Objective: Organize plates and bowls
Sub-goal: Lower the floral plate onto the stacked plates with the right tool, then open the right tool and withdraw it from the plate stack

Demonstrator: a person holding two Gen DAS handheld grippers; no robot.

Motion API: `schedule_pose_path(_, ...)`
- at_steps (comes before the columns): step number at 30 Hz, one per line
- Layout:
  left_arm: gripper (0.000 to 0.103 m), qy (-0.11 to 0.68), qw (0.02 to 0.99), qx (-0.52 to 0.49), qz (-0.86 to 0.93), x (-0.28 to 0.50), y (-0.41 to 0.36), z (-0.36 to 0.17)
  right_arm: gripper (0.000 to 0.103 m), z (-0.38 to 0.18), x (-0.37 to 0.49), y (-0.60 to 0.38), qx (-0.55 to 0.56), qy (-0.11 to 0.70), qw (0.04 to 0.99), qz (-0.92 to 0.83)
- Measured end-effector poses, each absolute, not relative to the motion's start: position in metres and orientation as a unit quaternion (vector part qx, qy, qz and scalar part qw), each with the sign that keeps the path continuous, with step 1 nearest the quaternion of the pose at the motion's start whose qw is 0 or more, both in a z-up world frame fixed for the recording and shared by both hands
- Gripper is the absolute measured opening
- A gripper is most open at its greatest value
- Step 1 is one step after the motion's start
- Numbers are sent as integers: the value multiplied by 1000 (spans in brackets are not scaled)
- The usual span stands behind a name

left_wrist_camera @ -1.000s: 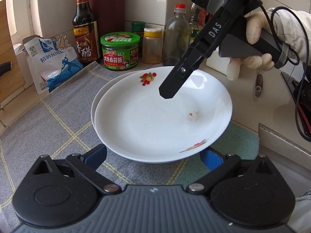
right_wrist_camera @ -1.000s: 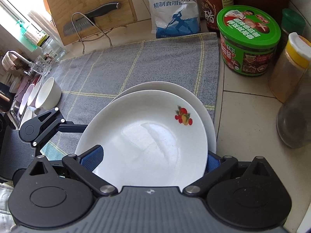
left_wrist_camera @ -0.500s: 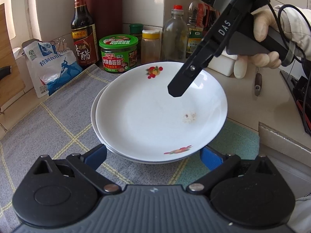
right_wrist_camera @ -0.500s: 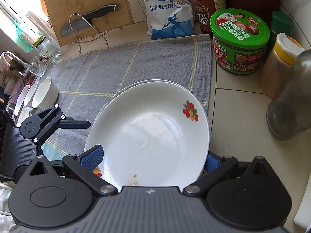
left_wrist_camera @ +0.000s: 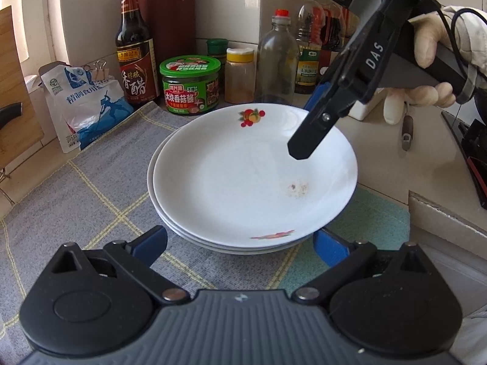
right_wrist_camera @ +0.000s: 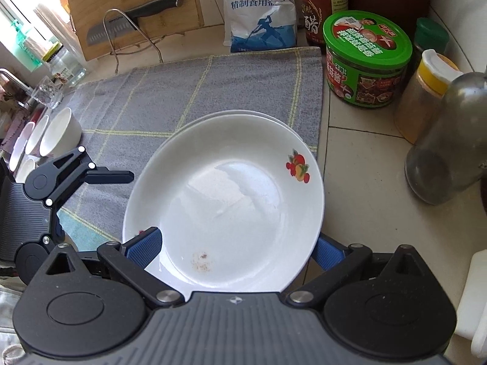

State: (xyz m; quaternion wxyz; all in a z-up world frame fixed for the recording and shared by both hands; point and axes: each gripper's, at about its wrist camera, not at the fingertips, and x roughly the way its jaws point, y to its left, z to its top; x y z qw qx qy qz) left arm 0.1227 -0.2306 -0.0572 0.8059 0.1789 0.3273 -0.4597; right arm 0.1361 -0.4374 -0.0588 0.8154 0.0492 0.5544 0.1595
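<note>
Plates [left_wrist_camera: 243,182] stacked (lower rims mostly hidden); both tools spread wide, gripping nothing.

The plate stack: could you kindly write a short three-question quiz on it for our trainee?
1. True or false: the top plate bears a brownish stain.
2. The sauce jar behind it has a lid that is: A green, B red, C blue?
3. Fill in: the jaws of the left gripper stand ___.
Key: 1 true; 2 A; 3 open.
</note>
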Motion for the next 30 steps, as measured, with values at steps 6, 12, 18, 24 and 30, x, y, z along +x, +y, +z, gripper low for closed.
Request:
schedule_pose_path(6,101,318,810,171,-462,120,-228,-54,103,-58,130,-433,31,555,817,154)
schedule_pose_path(12,102,297,825,157,-454,116,-215,-43,103,-44,119,-417,-14,523,842,131)
schedule_pose_path(18,102,284,845,122,-436,112,-190,-24,103,-21,107,-384,-52,440,888,120)
schedule_pose_path(24,102,274,880,96,-377,103,-154,-5,103,3,104,-336,-46,357,920,154)
schedule_pose_path(30,102,277,909,84,-300,87,-105,2,103,5,120,-283,-33,355,905,234)
